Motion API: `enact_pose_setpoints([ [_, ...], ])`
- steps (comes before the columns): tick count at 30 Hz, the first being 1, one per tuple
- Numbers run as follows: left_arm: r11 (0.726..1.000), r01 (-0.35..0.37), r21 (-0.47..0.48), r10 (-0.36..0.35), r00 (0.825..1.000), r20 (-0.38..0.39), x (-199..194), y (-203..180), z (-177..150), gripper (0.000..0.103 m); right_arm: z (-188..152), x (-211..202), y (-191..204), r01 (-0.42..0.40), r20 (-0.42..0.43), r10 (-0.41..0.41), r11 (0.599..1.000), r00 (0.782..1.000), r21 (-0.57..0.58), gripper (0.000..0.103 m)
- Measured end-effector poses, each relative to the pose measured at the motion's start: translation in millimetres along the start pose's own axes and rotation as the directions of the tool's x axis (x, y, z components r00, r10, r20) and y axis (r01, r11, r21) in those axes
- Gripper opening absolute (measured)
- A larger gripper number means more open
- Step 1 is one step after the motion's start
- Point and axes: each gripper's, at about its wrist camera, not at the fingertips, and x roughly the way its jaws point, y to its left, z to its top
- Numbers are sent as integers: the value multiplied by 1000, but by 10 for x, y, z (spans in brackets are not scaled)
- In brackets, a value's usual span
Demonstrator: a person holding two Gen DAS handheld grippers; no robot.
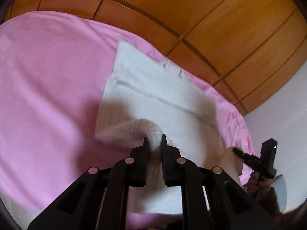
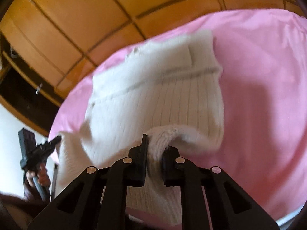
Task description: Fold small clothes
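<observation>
The left gripper (image 1: 153,140) is pinching a bunched edge of the white knit sweater (image 1: 153,92), and the right gripper (image 2: 156,143) is clamping another edge; the sweater is stretching ahead of both, lying on the pink sheet (image 1: 48,76) before wooden cabinets (image 1: 211,19)

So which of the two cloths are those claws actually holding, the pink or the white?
The white ribbed knit: both the left gripper and the right gripper pinch a fold of it. The pink sheet just lies spread beneath it.
</observation>
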Motion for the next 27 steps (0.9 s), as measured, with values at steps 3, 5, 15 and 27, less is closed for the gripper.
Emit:
enact_pose_setpoints([
  [3, 998, -37, -49, 37, 999, -1, 268, 61, 306, 11, 205, 149, -171, 31, 1, -31, 999, 1000, 43, 11],
  [5, 992, -86, -88, 88, 996, 12, 426, 104, 472, 16, 340, 283, -269, 37, 1, -38, 995, 999, 88, 11],
  [15, 983, -149, -110, 155, 987, 51, 308, 464, 441, 70, 355, 17, -557, 5, 97, -22, 984, 995, 176, 78],
  [27, 986, -166, -12, 164, 982, -88, 577, 517, -66, 16, 52, 484, -411, 199, -5, -199, 980, 980, -15, 26],
])
